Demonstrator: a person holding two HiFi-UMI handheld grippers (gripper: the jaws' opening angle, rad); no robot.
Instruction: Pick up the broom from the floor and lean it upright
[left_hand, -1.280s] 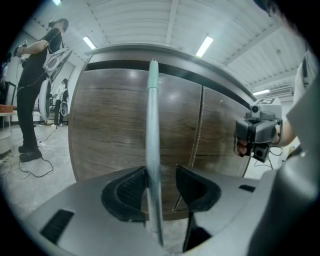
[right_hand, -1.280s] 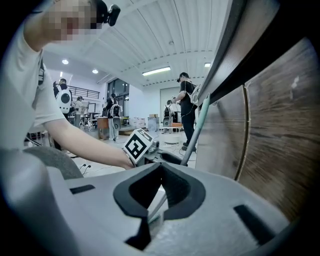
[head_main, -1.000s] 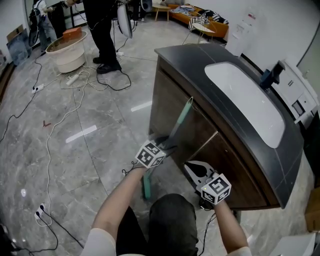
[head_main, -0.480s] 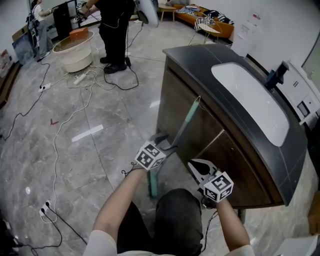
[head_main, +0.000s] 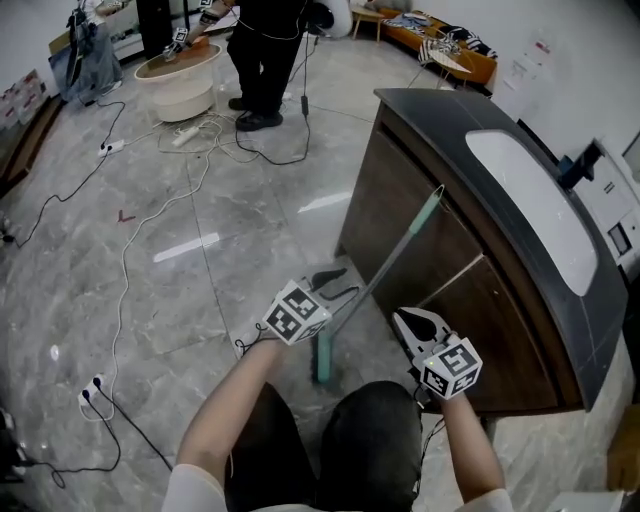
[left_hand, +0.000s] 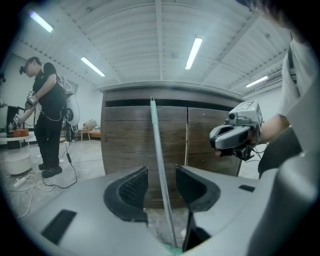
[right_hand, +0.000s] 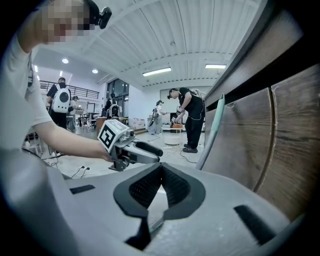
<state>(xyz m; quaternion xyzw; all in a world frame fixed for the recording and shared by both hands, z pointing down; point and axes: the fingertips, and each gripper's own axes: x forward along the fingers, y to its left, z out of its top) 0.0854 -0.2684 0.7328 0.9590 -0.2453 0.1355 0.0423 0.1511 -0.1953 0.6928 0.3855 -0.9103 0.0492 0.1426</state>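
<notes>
Left hand-held gripper (head_main: 338, 284), on a bare forearm stretched forward and tipped slightly down, has just been closing its jaws. They stand apart around the broom (head_main: 383, 262) handle without pressing it. Right hand-held gripper (head_main: 408, 318) hovers just beside it, clenched on nothing. The broom stands steeply, teal head on the floor (head_main: 150, 300), tip against the dark wood cabinet (head_main: 385, 195). A white basin (head_main: 530, 210) sits in the tabletop (head_main: 430, 110). The contents of a far white tub (head_main: 185, 85) are unclear.
</notes>
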